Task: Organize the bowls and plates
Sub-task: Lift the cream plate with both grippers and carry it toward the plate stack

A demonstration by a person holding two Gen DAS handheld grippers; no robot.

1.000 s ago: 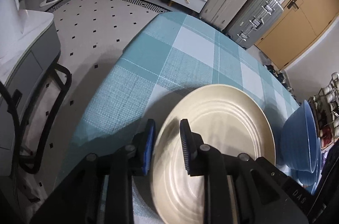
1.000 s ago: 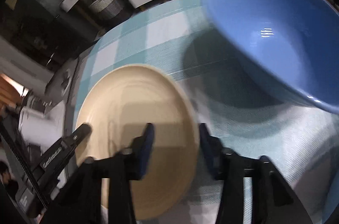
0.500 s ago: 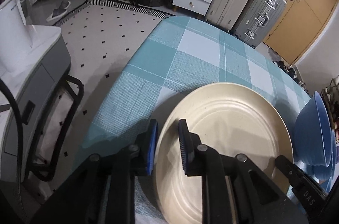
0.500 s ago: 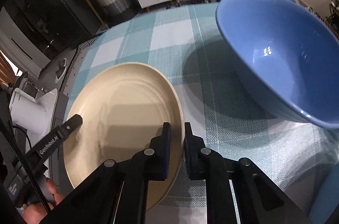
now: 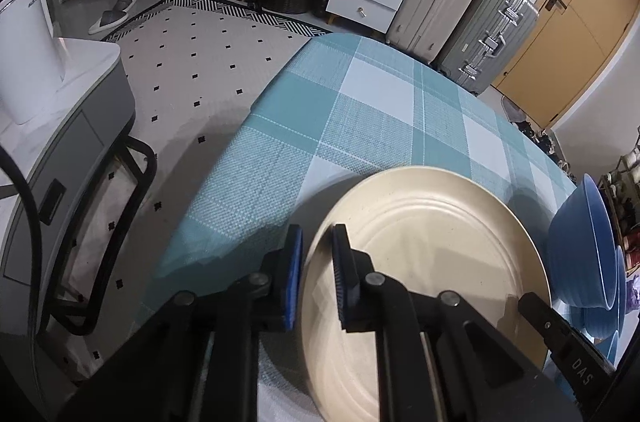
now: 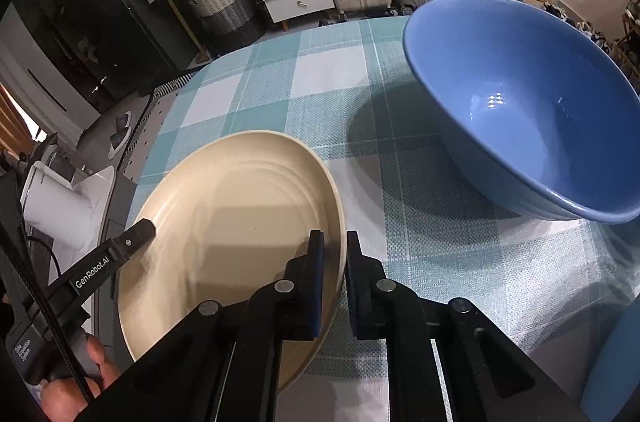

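Evidently both grippers, left gripper (image 5: 316, 276) and right gripper (image 6: 334, 280), pinch the cream plate (image 6: 224, 230) by opposite rims. The blue bowl (image 6: 520, 110) sits far right, beside it. Stacking looks barely begun.

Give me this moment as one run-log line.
left gripper: shut on cream plate rim | right gripper: shut on opposite rim | blue bowl: beside plate, untouched

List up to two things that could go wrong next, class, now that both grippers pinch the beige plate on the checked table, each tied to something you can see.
1. The left gripper and right gripper each hold only the thin rim of the beige plate; uneven lifting could let it tilt or slip.
2. The blue bowl stands close beside the plate; swinging that way may knock it.
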